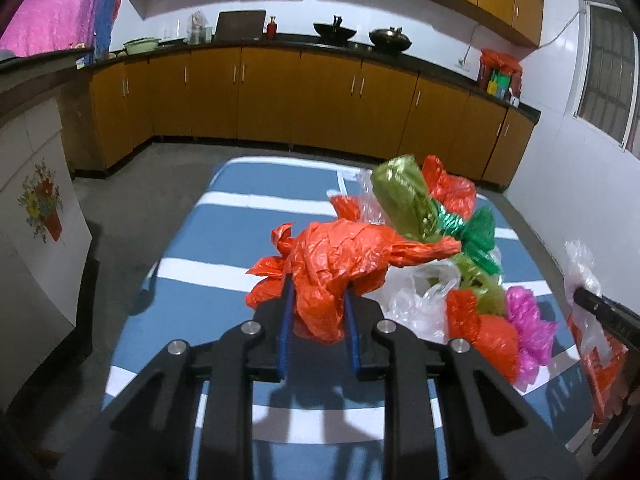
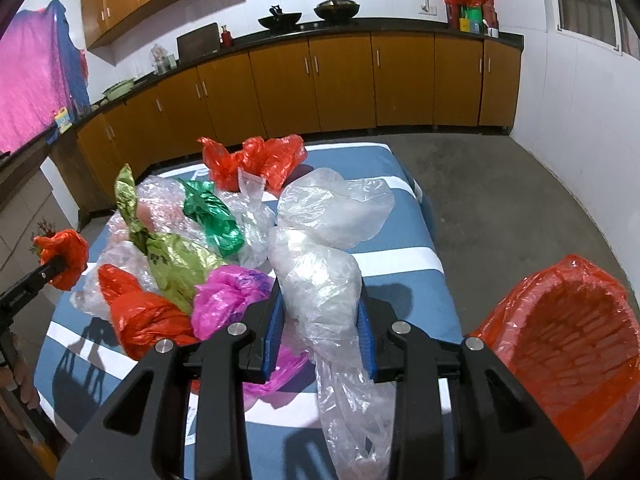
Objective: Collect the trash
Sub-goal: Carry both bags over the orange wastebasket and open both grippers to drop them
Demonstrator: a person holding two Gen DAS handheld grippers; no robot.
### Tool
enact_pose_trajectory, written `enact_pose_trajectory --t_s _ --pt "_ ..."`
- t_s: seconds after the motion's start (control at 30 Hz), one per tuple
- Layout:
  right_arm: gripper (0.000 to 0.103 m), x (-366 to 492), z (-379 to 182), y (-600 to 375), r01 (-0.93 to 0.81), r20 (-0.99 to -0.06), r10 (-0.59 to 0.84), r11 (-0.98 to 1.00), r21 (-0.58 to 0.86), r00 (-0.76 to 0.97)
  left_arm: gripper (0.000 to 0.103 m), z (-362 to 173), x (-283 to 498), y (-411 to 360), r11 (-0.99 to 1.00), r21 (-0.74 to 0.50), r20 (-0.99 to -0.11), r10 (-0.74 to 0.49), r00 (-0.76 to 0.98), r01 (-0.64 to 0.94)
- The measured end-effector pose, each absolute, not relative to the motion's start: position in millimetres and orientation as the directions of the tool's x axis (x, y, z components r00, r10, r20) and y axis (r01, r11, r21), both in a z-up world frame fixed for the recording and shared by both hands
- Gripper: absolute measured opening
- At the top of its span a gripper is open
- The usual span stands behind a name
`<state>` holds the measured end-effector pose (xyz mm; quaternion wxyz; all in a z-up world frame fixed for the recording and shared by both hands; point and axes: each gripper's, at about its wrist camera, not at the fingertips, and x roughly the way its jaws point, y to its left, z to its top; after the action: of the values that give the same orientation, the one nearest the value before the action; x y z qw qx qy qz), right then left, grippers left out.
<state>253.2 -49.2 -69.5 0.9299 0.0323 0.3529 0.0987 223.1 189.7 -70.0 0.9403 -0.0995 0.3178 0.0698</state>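
Left wrist view: the left claw [image 1: 318, 304] grips a crumpled orange plastic bag [image 1: 340, 264] above the blue-and-white striped worktop [image 1: 224, 240]. Right claw [image 2: 320, 312] pinches a clear crinkled plastic bag [image 2: 320, 292] beside an orange-lined basket [image 2: 568, 356].

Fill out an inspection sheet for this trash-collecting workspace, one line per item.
Surface: blue table with white stripes.
Job's things: pile of crumpled plastic bags on the table; orange-lined bin at its right edge.
Clutter: nothing seen beyond the bags.
Grippers: left claw shut on an orange bag; right claw shut on a clear bag.
Cables: white cord on the far wall.
Surroundings: kitchen cabinets, woks on the counter, pink cloth, window.
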Motion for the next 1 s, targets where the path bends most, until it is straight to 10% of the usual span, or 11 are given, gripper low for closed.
enact_pose_trajectory --t_s 1.0 --pt "0.033 162.5 -34.4 -167.5 0.106 -0.607 -0.002 0.985 0.136 0.795 0.022 -27.6 232.7 -15.3 0.977 -0.120 -0.580 -0.213 0.786 0.176"
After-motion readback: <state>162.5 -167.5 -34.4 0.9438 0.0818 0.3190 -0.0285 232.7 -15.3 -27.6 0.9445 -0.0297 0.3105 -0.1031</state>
